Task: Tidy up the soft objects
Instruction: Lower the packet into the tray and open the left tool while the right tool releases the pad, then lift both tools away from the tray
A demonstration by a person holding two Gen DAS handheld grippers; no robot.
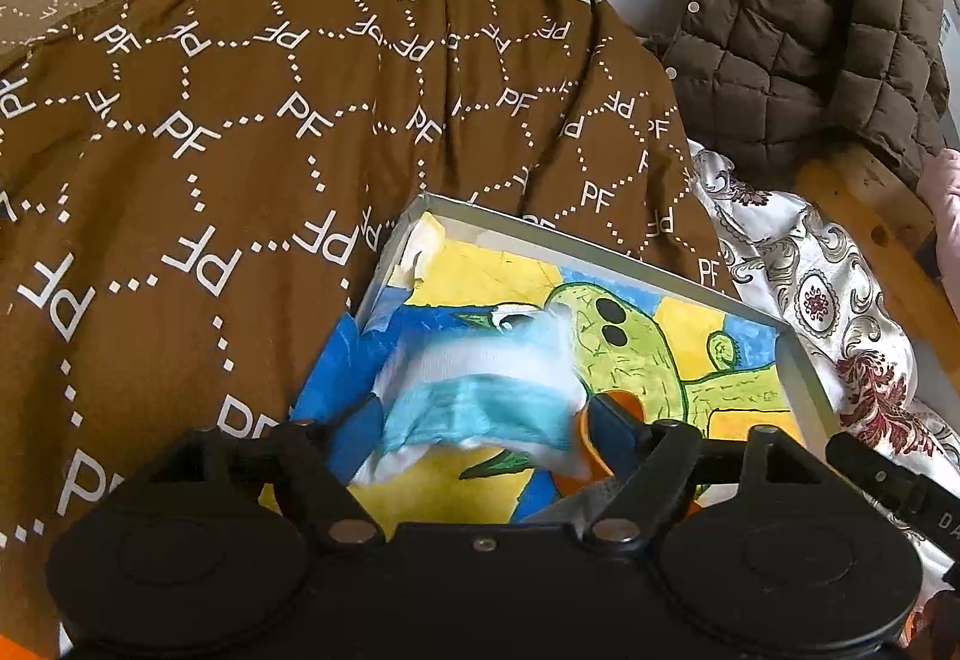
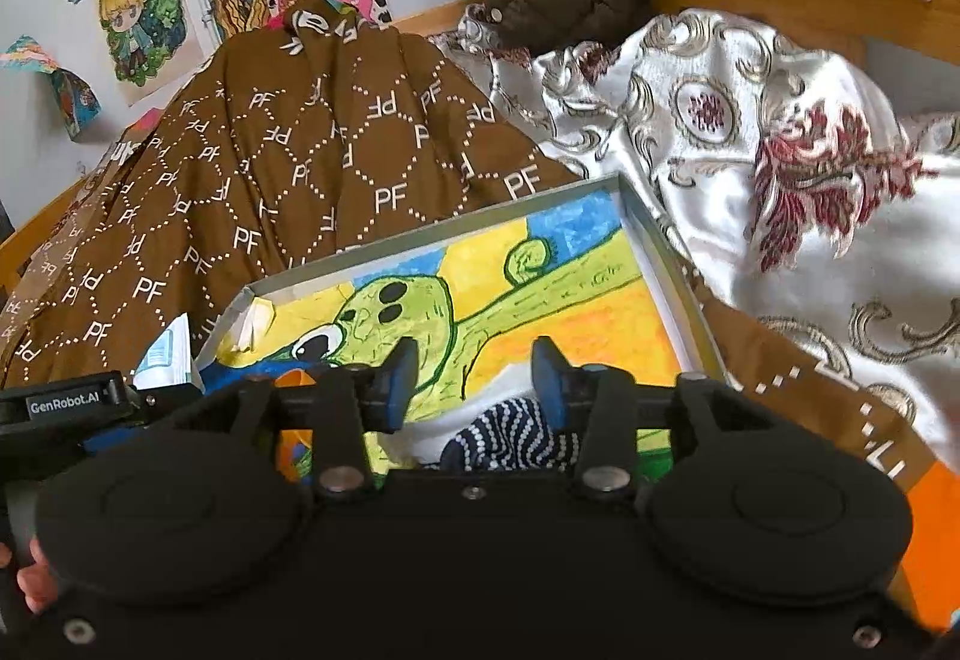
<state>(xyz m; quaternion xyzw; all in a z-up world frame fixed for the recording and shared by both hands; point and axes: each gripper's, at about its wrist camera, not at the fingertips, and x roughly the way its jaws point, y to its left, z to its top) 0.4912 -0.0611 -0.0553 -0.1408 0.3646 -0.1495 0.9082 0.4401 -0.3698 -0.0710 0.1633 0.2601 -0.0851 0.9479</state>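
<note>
Nearest, the right gripper (image 2: 474,381) hovers over a shallow grey tray (image 2: 666,246), its jaws released and apart above a dark blue sock with white dots (image 2: 510,444) lying at the tray's near edge. The left gripper (image 1: 480,420) stands with jaws wide; a blurred light blue and white cloth (image 1: 480,402) sits between them, whether gripped cannot be told. A green cartoon drawing (image 2: 480,300) lines the tray. Beyond lie a brown PF-patterned blanket (image 1: 270,120), a white floral satin cloth (image 2: 780,192) and a quilted brown jacket (image 1: 798,30)
</note>
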